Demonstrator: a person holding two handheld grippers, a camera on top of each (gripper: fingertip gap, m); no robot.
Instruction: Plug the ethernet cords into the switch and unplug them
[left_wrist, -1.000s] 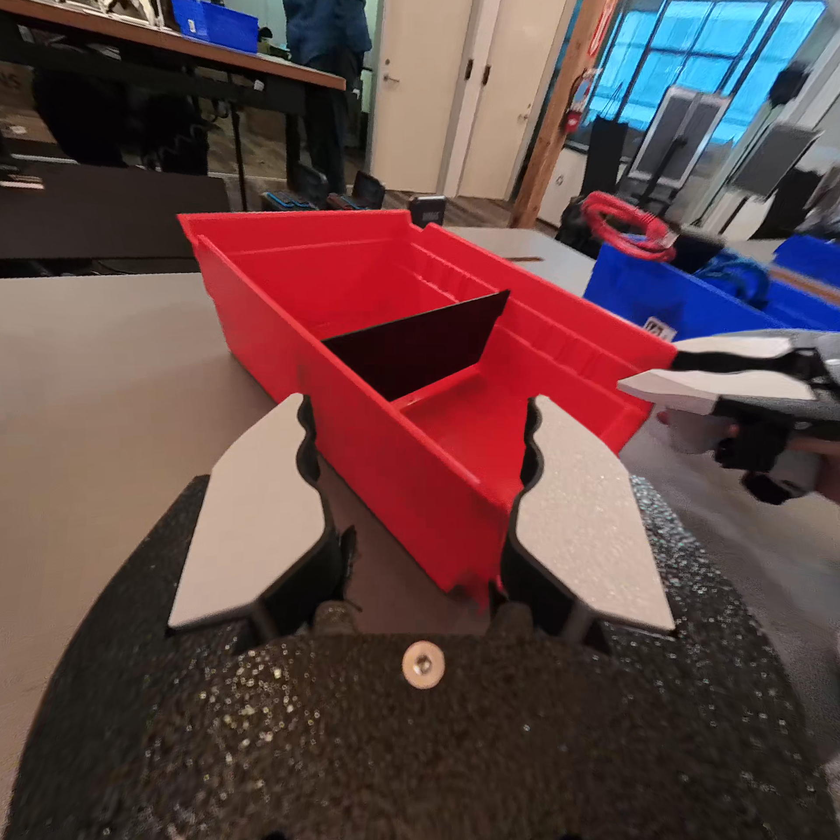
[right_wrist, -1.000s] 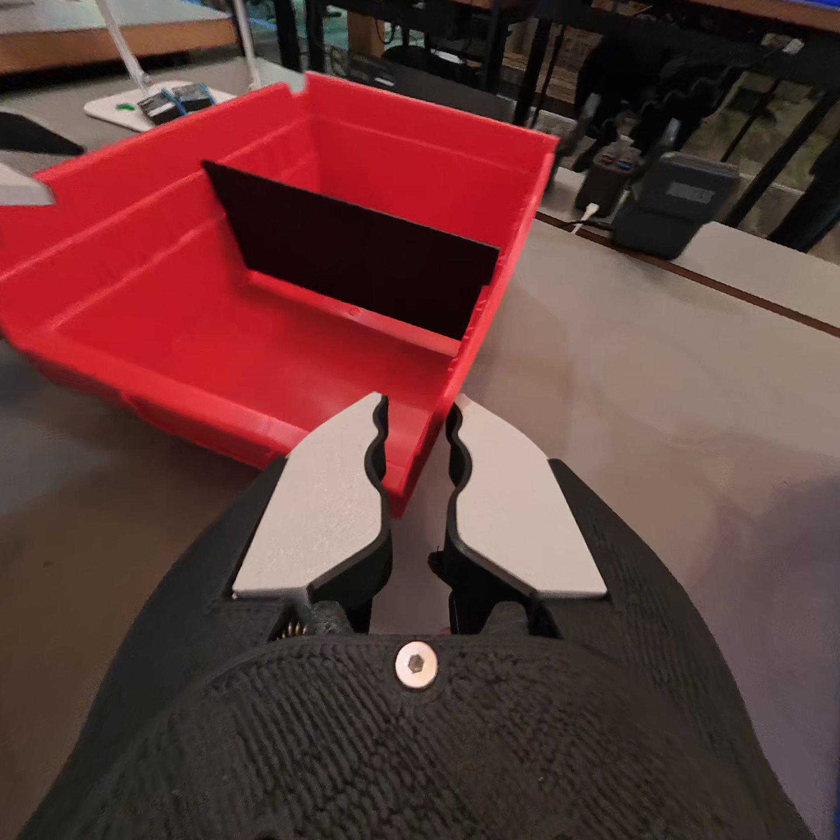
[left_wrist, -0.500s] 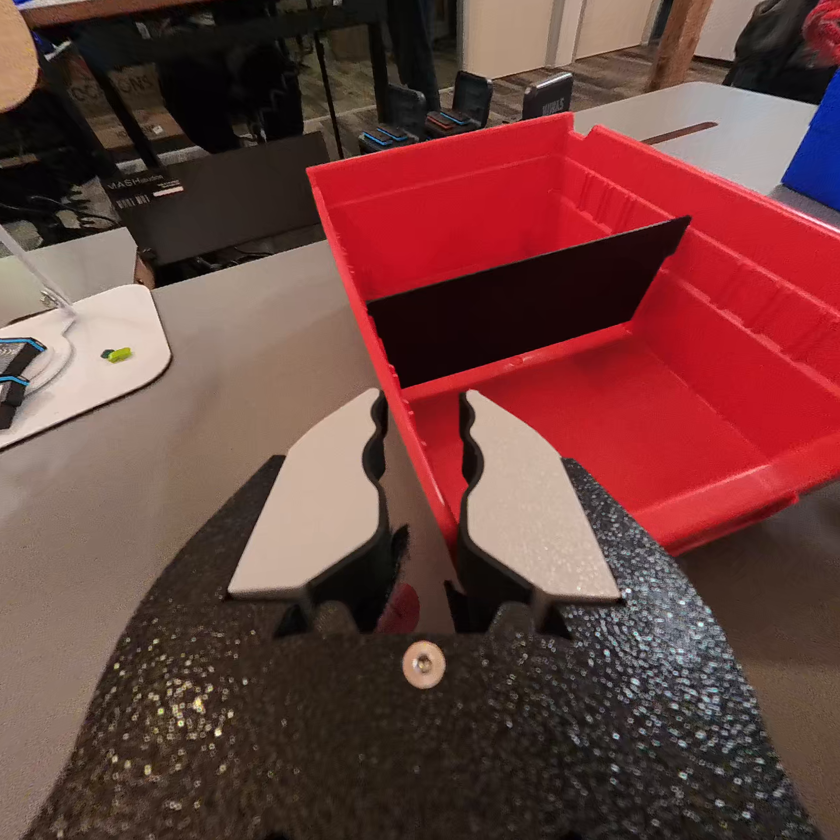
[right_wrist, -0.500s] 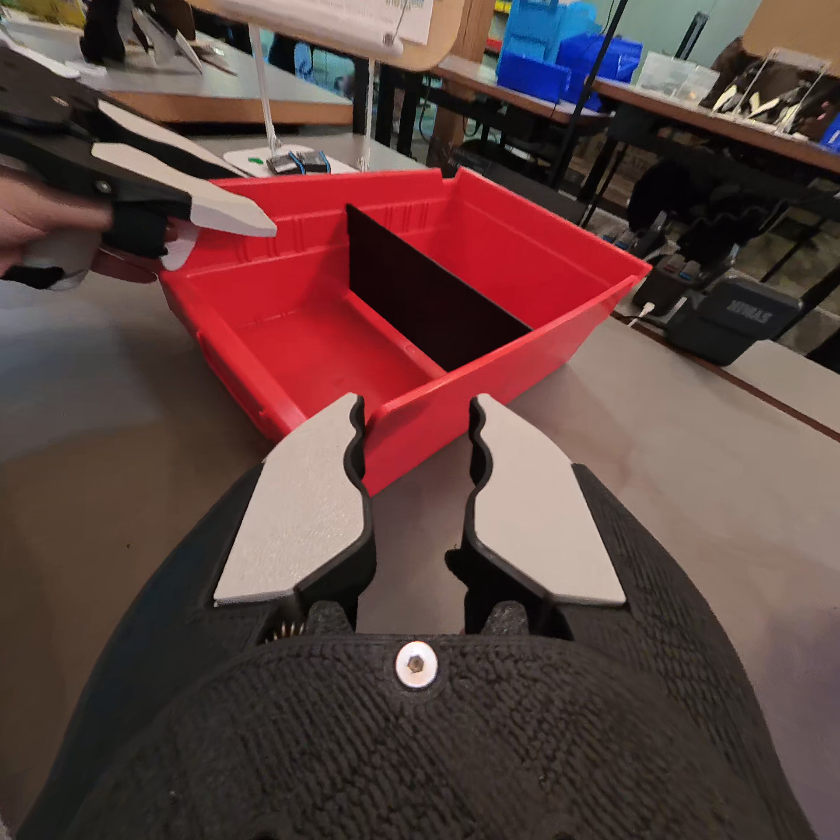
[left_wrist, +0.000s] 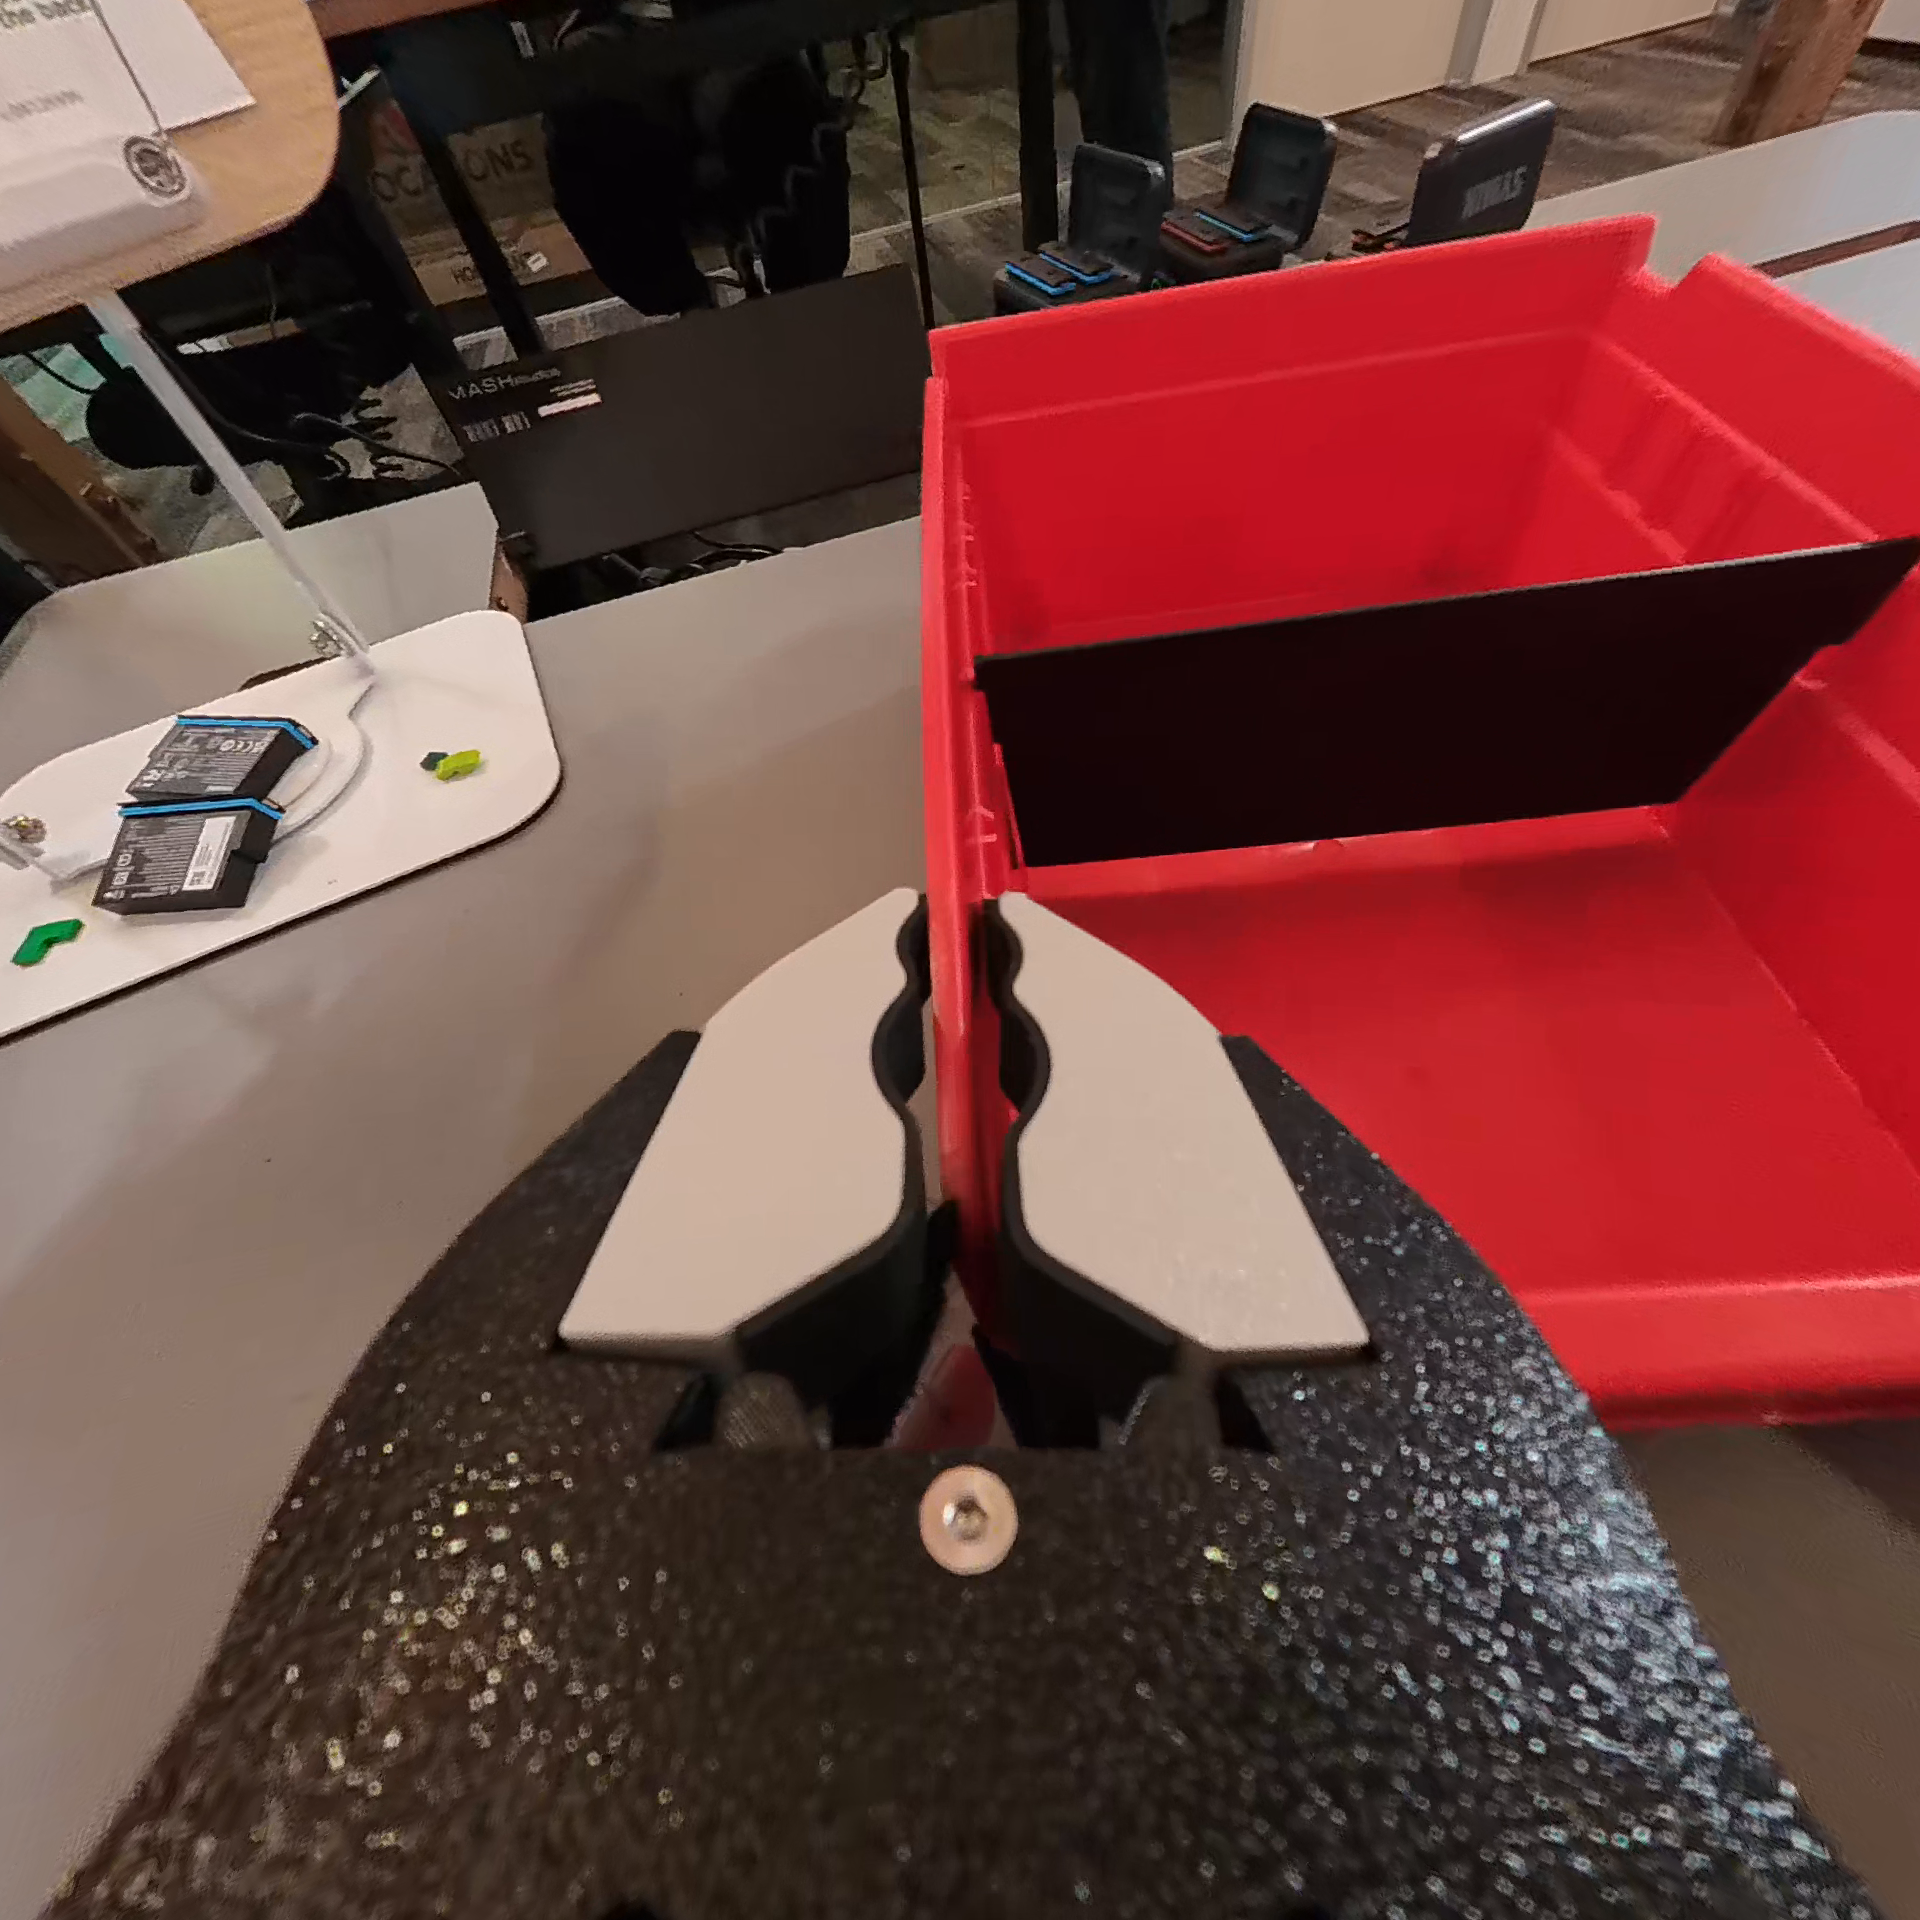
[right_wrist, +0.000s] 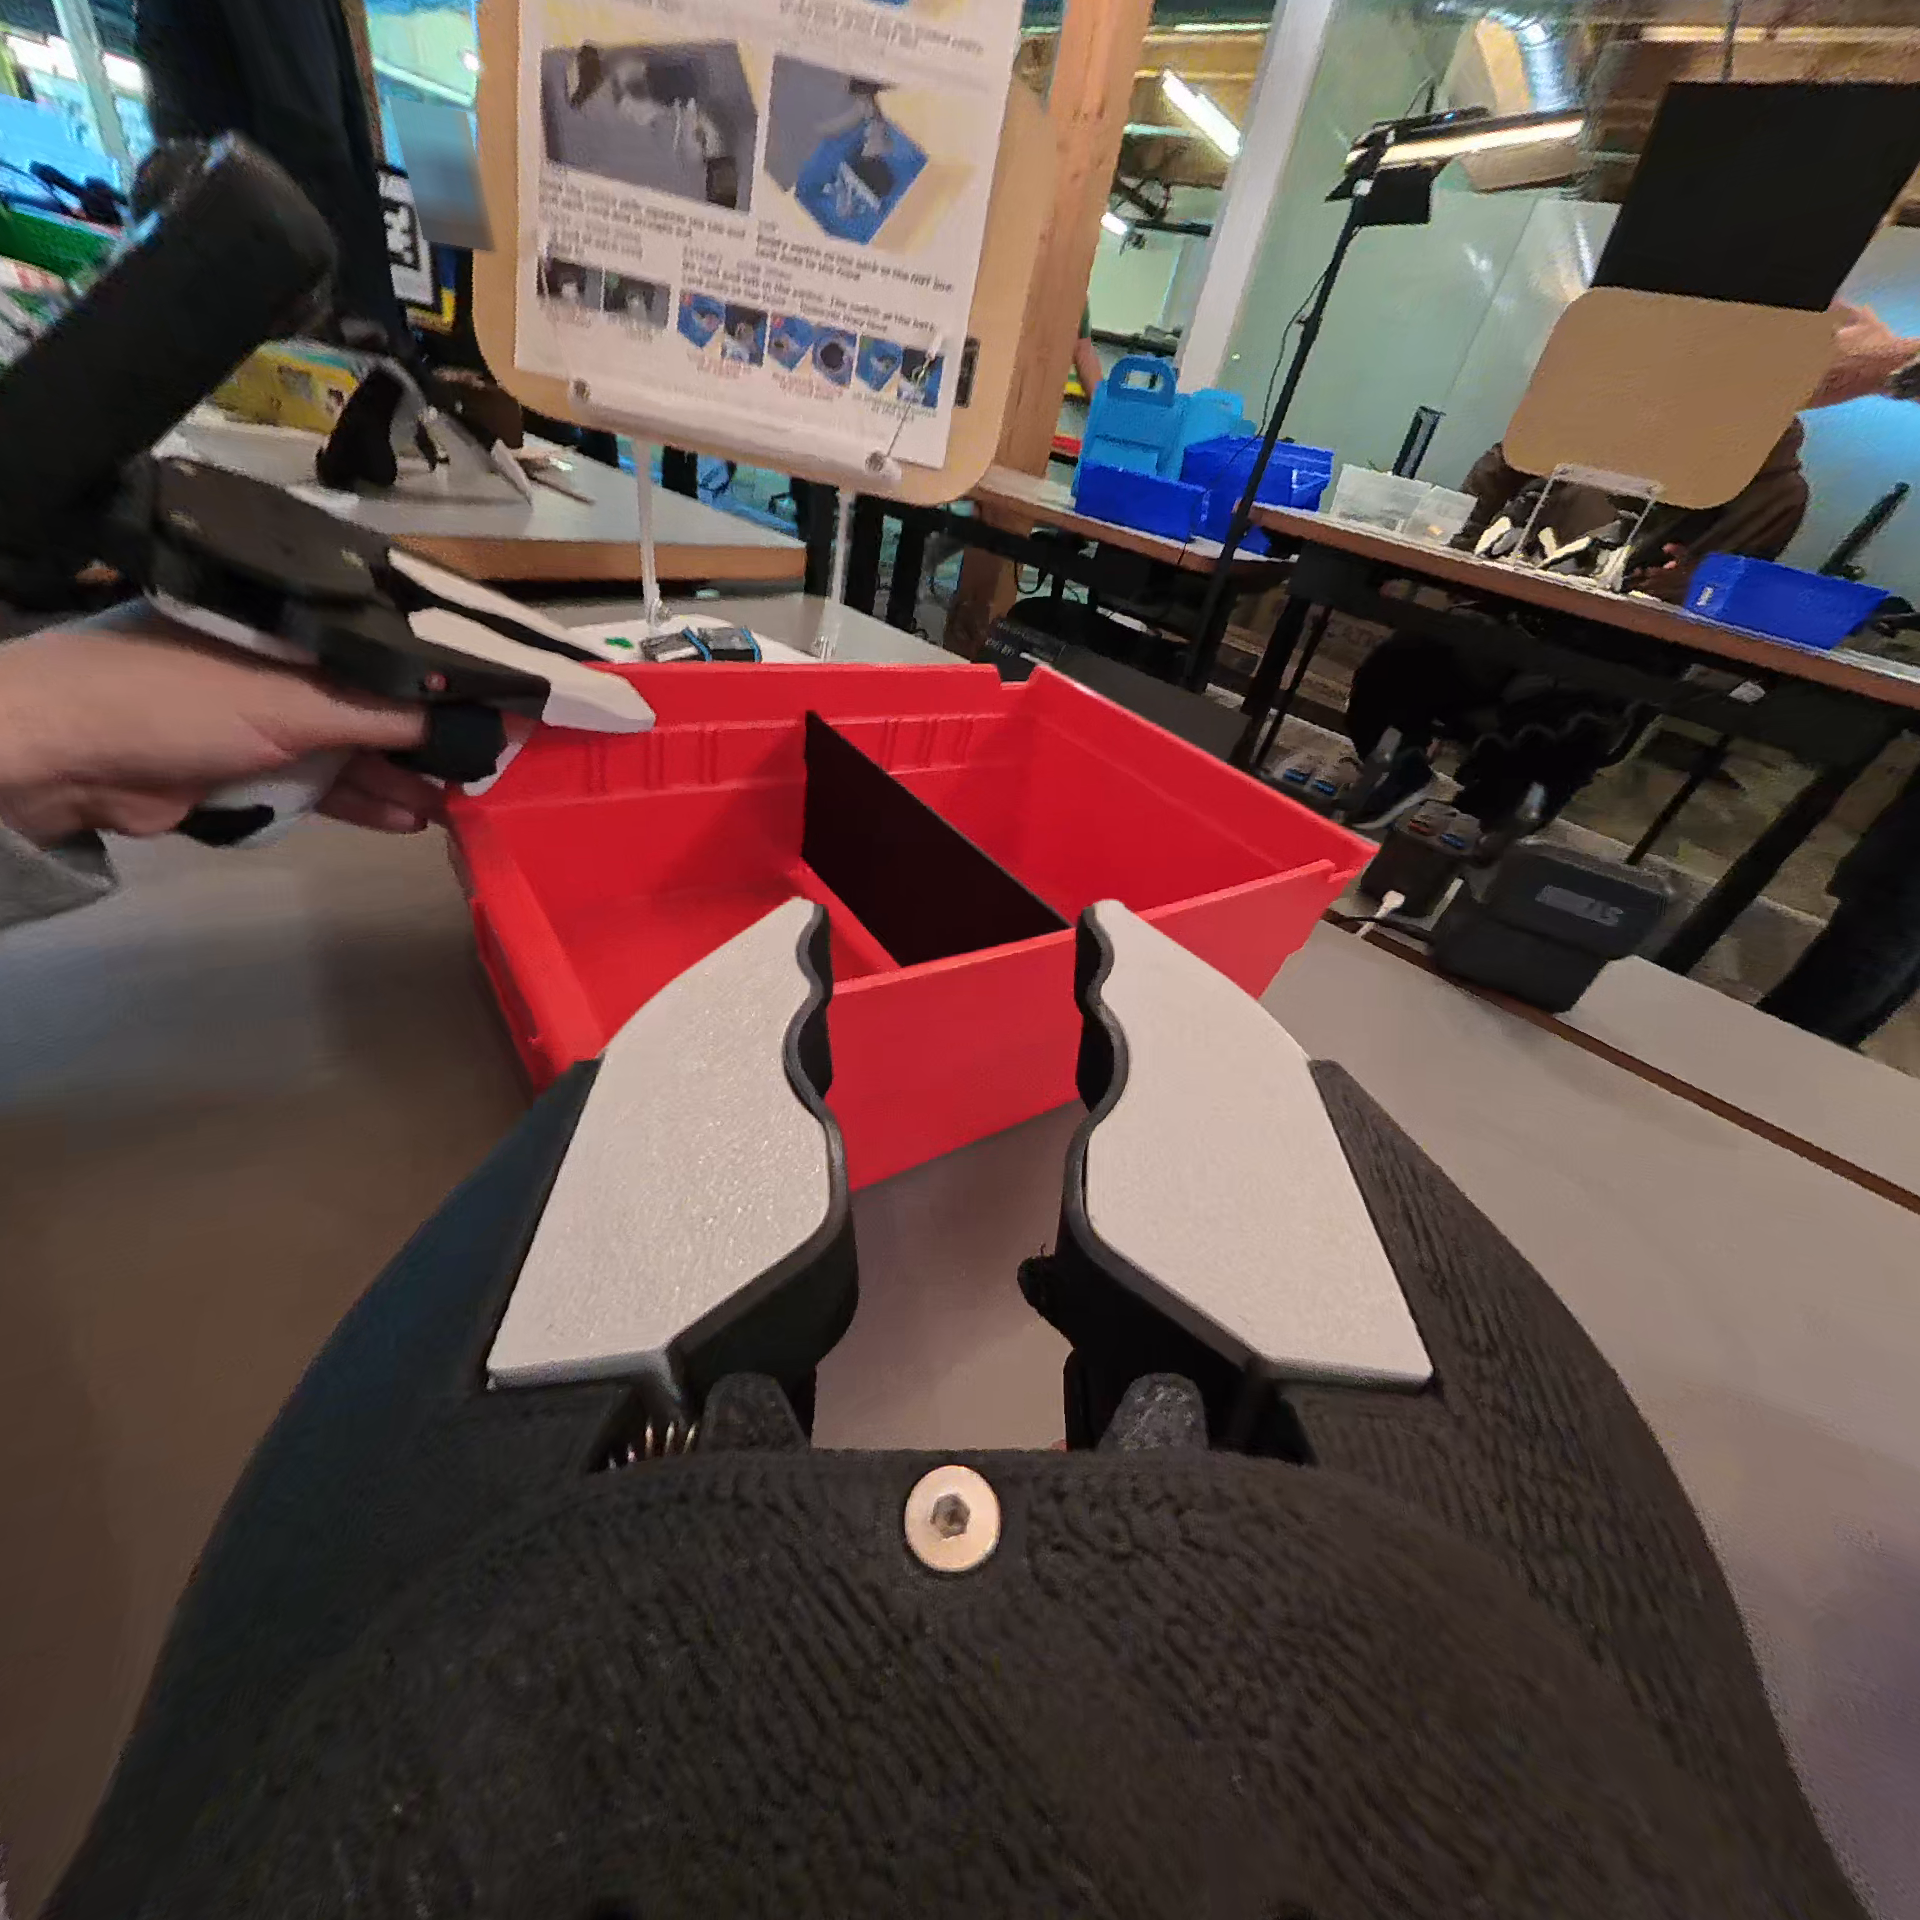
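Left gripper (left_wrist: 951, 925) pinches red bin (left_wrist: 1351, 1039) side wall; right gripper (right_wrist: 951, 925) spread, just short of bin; keep pinch square on wall.

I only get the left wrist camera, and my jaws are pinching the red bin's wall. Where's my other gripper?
Observer: The right gripper faces the red bin at its opposite side wall, jaws open, nothing in them.
Operator: Is it touching?
Observer: It doesn't look so; bare table shows between the jaws, short of the wall.
Operator: What's holding my left one?
Observer: A hand holds the left gripper at the bin's far rim.
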